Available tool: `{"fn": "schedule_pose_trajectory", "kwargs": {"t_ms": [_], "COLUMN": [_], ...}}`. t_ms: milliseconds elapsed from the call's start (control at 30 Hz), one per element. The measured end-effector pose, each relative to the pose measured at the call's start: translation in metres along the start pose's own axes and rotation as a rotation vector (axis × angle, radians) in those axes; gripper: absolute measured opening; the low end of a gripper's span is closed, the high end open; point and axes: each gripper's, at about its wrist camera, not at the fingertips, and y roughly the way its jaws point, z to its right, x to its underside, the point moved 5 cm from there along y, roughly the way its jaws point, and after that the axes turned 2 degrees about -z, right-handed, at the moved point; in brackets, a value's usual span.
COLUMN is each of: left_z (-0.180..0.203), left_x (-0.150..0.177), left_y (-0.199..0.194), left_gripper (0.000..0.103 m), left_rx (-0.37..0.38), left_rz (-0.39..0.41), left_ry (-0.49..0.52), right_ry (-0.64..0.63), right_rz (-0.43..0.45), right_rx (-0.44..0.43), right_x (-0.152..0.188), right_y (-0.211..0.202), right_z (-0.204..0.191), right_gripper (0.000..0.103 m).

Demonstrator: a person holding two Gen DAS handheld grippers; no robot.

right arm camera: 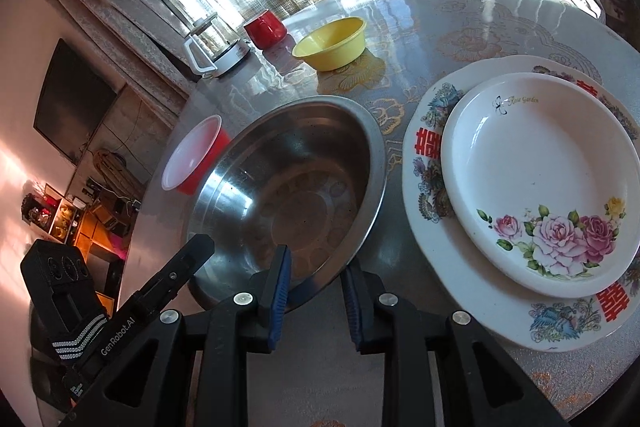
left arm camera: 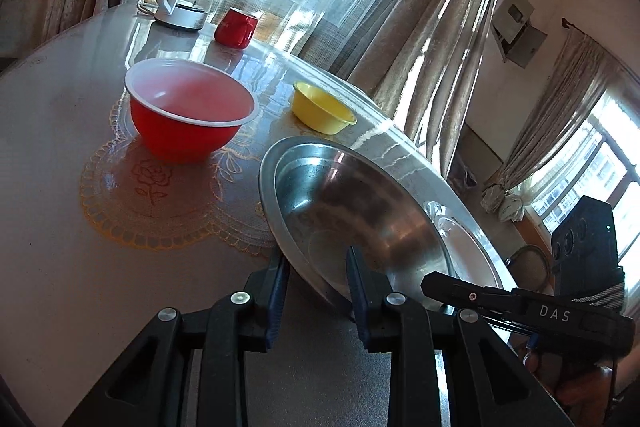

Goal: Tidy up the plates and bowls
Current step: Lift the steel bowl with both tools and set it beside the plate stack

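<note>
Sunlit curtains back our round tabletop (right arm camera: 500, 27). Both our grippers, left (left arm camera: 318, 263) and right (right arm camera: 316, 267), have jaws pinching the steel bowl's (right arm camera: 288, 187) rim, beside stacked plates (right arm camera: 540, 167) reading "Rose Garden".

Right wrist view: steel bowl (right arm camera: 288, 195) at centre, plastic bowl (right arm camera: 192, 159) just beside it at 9 o'clock, small bowl (right arm camera: 332, 43) at 12, cup (right arm camera: 265, 27) and kettle (right arm camera: 218, 51) behind at 11. Stacked plates at 3 o'clock, small plate (right arm camera: 540, 179) on large plate (right arm camera: 428, 219), all on table (right arm camera: 460, 23)
</note>
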Motion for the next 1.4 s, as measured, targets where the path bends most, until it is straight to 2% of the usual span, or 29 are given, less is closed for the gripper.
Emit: {"fn": "schedule_pose_trajectory", "kwargs": {"t_ms": [167, 300, 400, 500, 967, 1133, 1200, 1267, 1400], "left_z": [0.000, 0.006, 0.009, 0.010, 0.020, 0.019, 0.019, 0.017, 0.011], "left_x": [0.006, 0.011, 0.014, 0.013, 0.021, 0.021, 0.022, 0.021, 0.019], "left_y": [-0.001, -0.004, -0.006, -0.007, -0.015, -0.015, -0.017, -0.022, -0.034], "left_gripper": [0.030, 0.034, 0.037, 0.037, 0.039, 0.040, 0.044, 0.058, 0.061], "left_rx": [0.016, 0.012, 0.007, 0.023, 0.004, 0.013, 0.018, 0.017, 0.004], "left_rz": [-0.009, -0.004, -0.001, 0.000, 0.026, 0.021, 0.021, 0.034, 0.061], "left_ry": [0.001, 0.044, 0.065, 0.062, 0.154, 0.148, 0.146, 0.139, 0.104], "right_ry": [-0.013, 0.004, -0.009, -0.004, -0.012, 0.015, 0.013, -0.002, -0.023], "right_rz": [-0.007, -0.019, -0.012, -0.015, -0.039, -0.066, -0.069, -0.055, 0.015], "right_rx": [-0.007, -0.036, -0.027, -0.036, -0.077, -0.133, -0.132, -0.105, -0.060], "right_x": [0.002, 0.006, 0.007, 0.008, 0.013, 0.016, 0.017, 0.018, 0.017], "right_y": [-0.001, -0.002, -0.004, -0.007, -0.006, -0.006, -0.009, -0.014, -0.031], "right_z": [-0.001, 0.001, 0.001, 0.000, -0.002, 0.000, 0.000, 0.002, 0.008], "right_gripper": [0.027, 0.027, 0.027, 0.027, 0.030, 0.030, 0.032, 0.034, 0.035]}}
